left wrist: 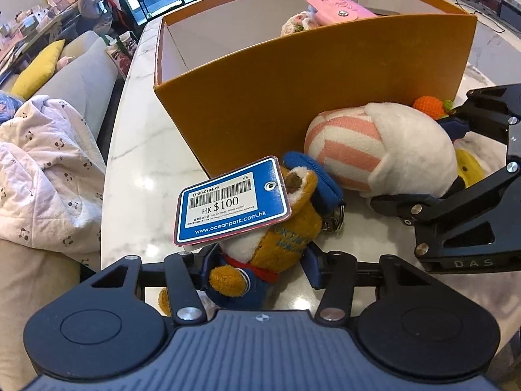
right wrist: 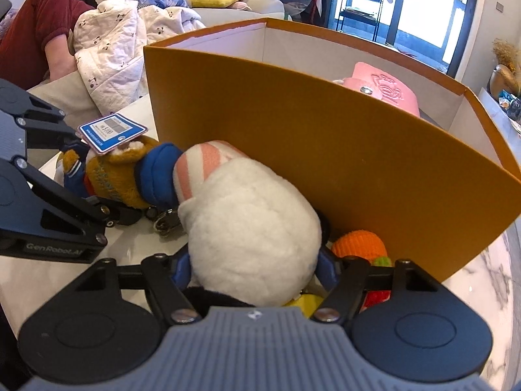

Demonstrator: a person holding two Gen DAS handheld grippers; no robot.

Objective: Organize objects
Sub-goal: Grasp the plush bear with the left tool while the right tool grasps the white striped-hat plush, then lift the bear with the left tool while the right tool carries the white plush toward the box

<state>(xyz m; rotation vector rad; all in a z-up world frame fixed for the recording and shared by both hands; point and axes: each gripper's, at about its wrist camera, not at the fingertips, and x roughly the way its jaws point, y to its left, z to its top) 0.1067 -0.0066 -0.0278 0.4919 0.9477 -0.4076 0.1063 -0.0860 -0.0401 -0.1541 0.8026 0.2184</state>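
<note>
Marble table (left wrist: 136, 150) | left gripper (left wrist: 257, 260) clamps bear toy (left wrist: 280, 231) | right gripper (right wrist: 254, 270) clamps white plush (right wrist: 250, 234)

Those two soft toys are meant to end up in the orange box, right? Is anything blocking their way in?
Only the box's near wall: both toys lie on the table against its foot, so each must be lifted over it. The left gripper pinches the bear, the right gripper the white plush. Inside, a pink case fills one end; the rest looks free.

Bear toy (left wrist: 276, 231) left of duck plush (left wrist: 400, 150), both before box (left wrist: 309, 97) on table (left wrist: 140, 150).
</note>
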